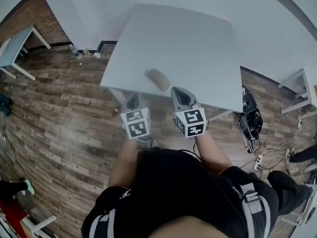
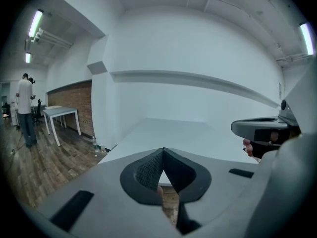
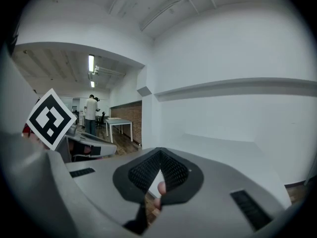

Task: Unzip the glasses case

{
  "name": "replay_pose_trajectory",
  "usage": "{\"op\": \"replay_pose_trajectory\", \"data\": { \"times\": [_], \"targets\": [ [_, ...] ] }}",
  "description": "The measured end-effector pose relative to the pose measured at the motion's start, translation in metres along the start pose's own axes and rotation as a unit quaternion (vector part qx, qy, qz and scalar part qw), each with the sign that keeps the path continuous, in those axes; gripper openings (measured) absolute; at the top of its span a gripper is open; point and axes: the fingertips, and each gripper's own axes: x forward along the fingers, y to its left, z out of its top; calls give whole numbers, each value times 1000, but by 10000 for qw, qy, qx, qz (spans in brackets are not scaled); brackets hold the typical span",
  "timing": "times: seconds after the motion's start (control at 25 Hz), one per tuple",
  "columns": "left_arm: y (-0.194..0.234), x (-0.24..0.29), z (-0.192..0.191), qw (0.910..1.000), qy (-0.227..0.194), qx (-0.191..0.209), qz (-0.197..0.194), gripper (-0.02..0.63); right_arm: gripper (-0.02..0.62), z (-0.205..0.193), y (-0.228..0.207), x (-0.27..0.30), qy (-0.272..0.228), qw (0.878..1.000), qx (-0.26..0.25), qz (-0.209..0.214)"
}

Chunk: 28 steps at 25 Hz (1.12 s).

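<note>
Head view: only here does the case [image 1: 157, 78] show, at centre frame near the bench's [image 1: 198, 43] lower edge, just above the left gripper [image 1: 132, 102] and right gripper [image 1: 181, 97]. Left gripper view: jaws closed, empty, covering the bench's near edge. Right gripper view: jaws closed, empty.

**Count: one case, two grippers, three tables**

One glasses case [image 1: 157, 79] is counted, near the tabletop's near edge on the large white table [image 1: 198, 38]. Two grippers are counted, the left gripper [image 1: 132, 102] and the right gripper [image 1: 181, 96]. Two smaller tables are seen, a left side table [image 1: 17, 38] and a right side table [image 1: 303, 79]. One black bag [image 1: 250, 114] and one distant standing person [image 2: 24, 108] are also counted.
</note>
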Motion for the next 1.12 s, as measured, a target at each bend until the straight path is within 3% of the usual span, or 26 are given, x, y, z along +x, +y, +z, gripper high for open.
{"op": "replay_pose_trajectory", "data": {
  "times": [0.24,0.44,0.72,1.12],
  "targets": [
    [47,51,2,9994,139,-221,-242,-6,5,-6,7,63,312,9992,-167,-173],
    [60,77,2,9973,228,-419,-554,-6,5,-17,5,88,699,9966,-322,-290],
    [89,108,5,9962,376,-620,-480,-6,5,-23,5,133,946,9938,-541,-206],
    [103,155,14,9951,524,-837,53,-6,5,-41,-33,194,1208,9899,-608,417]
  ]
}}
